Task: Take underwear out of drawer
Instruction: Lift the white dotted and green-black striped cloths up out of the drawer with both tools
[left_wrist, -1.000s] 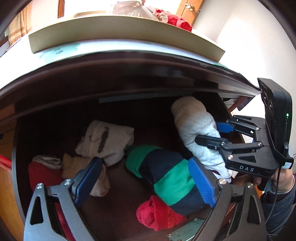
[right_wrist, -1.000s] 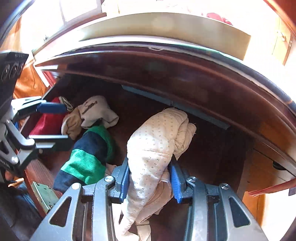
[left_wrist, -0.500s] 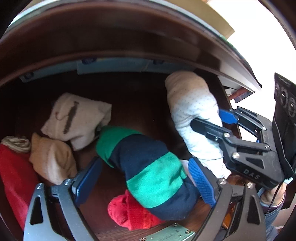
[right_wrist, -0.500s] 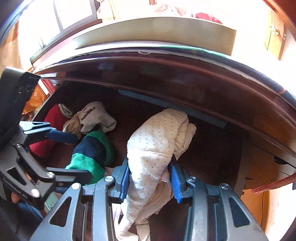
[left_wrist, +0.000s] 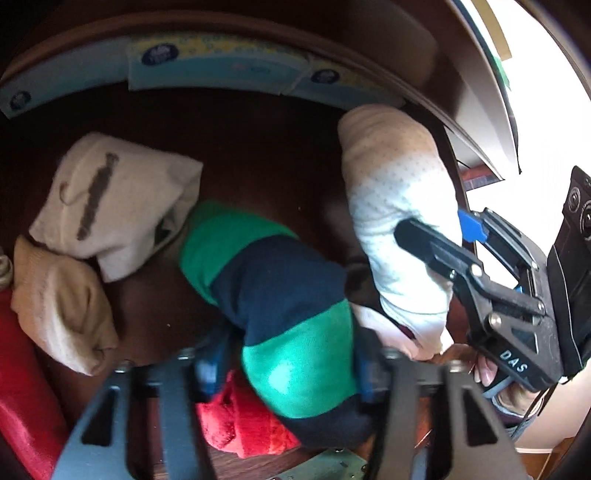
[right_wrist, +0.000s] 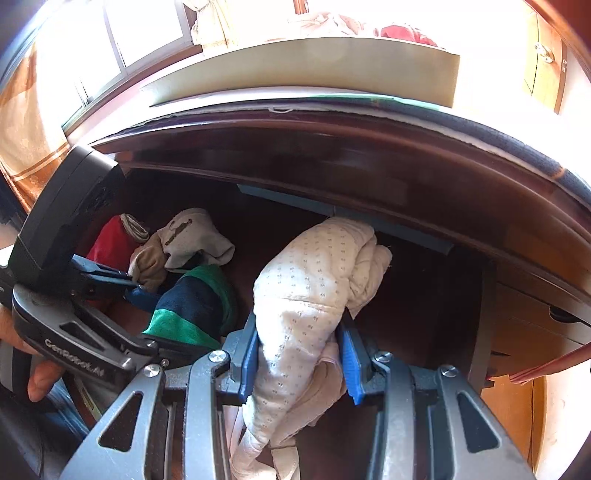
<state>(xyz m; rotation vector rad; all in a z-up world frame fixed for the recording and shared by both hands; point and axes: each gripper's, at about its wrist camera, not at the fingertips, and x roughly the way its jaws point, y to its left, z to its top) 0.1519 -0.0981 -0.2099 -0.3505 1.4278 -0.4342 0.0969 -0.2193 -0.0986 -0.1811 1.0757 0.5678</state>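
Observation:
The dark wooden drawer (left_wrist: 258, 147) holds several rolled garments. My left gripper (left_wrist: 288, 365) is down inside it, its jaws closing on a green and navy striped underwear roll (left_wrist: 280, 288), with a blue pad against each side. From the right wrist view that left gripper (right_wrist: 170, 314) straddles the striped roll (right_wrist: 192, 299). My right gripper (right_wrist: 299, 354) is shut on a cream dotted underwear bundle (right_wrist: 306, 280), which stands up out of its pads. In the left wrist view this bundle (left_wrist: 391, 177) rises at the drawer's right end, with the right gripper (left_wrist: 430, 225) clamped round it.
A white garment with a dark mark (left_wrist: 110, 192), a beige roll (left_wrist: 62, 306) and red cloth (left_wrist: 243, 421) lie around the striped roll. Pale blue packets (left_wrist: 221, 62) line the drawer's back. The dresser top (right_wrist: 332, 147) overhangs the drawer. A hand (right_wrist: 40, 373) grips the left tool.
My left gripper has sunk into the drawer over the striped roll and its wide jaws have come in against it. The right gripper has stayed put, shut on the cream bundle.

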